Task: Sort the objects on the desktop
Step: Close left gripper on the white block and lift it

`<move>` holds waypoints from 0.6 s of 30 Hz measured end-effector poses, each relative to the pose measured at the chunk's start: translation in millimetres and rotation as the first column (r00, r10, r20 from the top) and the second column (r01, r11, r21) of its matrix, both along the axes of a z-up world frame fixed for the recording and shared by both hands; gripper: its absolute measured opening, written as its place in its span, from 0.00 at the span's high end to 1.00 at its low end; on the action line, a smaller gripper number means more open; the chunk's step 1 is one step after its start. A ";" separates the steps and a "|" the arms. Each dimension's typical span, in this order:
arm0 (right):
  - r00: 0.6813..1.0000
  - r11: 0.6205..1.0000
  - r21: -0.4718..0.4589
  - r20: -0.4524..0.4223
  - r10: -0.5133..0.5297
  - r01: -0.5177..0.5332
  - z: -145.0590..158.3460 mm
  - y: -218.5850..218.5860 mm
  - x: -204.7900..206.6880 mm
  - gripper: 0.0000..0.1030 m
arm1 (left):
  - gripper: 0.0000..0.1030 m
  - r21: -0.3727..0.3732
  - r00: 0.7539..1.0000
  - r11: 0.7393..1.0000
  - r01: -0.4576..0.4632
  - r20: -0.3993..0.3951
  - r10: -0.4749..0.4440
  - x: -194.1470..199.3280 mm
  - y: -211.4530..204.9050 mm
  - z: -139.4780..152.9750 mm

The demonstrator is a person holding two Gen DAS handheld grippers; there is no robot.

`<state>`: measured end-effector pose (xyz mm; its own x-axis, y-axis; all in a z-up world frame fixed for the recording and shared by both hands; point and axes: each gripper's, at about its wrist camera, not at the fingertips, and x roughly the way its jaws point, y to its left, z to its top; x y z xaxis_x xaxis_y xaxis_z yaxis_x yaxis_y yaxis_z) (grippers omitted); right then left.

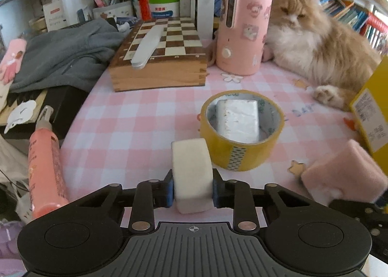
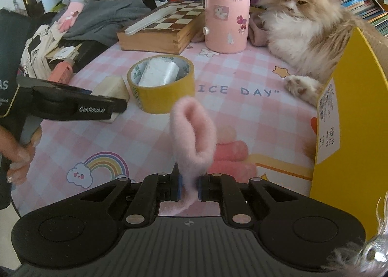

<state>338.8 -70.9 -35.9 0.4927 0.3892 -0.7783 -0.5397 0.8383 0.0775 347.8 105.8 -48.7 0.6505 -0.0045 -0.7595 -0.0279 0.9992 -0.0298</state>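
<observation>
In the left wrist view, the left gripper [image 1: 193,186] sits at the bottom centre of the frame and its jaws are clamped on a white block [image 1: 192,175], one blue pad on each side. Just behind the block, a little right of centre, a roll of yellow tape [image 1: 240,153] lies flat on the pink checked table cover [image 1: 135,122], and a second white block [image 1: 237,120] rests inside its ring. At the lower left a pink bottle [image 1: 44,165] lies along the table edge.

In the right wrist view, the right gripper [image 2: 189,186] at the bottom centre is closed tightly on a pink fuzzy cloth [image 2: 192,131], which curls upward above the jaws. At the left edge a hand [image 2: 18,153] holds the handle of the other gripper. A yellow box [image 2: 349,119] fills the right side.

Farther back, a wooden chess box [image 1: 160,59] stands at upper centre, with a pink cylinder [image 1: 242,29] beside it on the right. An orange and white cat [image 1: 315,42] lies in the upper right, touching the cylinder.
</observation>
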 end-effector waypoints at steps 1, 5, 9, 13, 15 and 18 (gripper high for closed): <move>1.000 1.000 0.003 0.005 -0.003 0.003 2.0 -0.6 -0.9 0.90 | 0.75 -0.017 1.000 1.000 0.000 0.011 0.000 -5.0 0.9 4.6; 0.999 1.000 0.019 0.031 -0.015 0.014 11.9 -3.0 -4.9 0.90 | 0.75 -0.073 0.999 0.997 0.009 0.052 -0.006 -22.1 3.7 22.9; 0.998 0.999 0.043 0.052 -0.035 0.033 25.2 -8.2 -8.7 0.90 | 0.76 -0.125 0.996 0.992 0.019 0.089 -0.008 -38.4 8.3 41.1; 0.996 0.995 0.073 0.064 -0.067 0.062 39.6 -13.8 -14.1 0.90 | 0.76 -0.166 0.993 0.986 0.029 0.122 -0.009 -52.5 12.1 57.2; 0.994 0.994 0.082 0.072 -0.078 0.072 46.5 -15.1 -18.3 0.90 | 0.76 -0.184 0.991 0.982 0.035 0.133 -0.011 -59.1 12.8 63.1; 0.993 0.990 0.109 0.066 -0.098 0.090 55.8 -17.1 -25.6 0.90 | 0.76 -0.208 0.989 0.977 0.052 0.146 -0.022 -69.0 13.1 70.4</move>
<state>313.2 -88.1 19.8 0.5834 0.4167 -0.6972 -0.4662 0.8747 0.1327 278.8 118.9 21.8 0.7478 -0.1806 -0.6389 0.0284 0.9701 -0.2410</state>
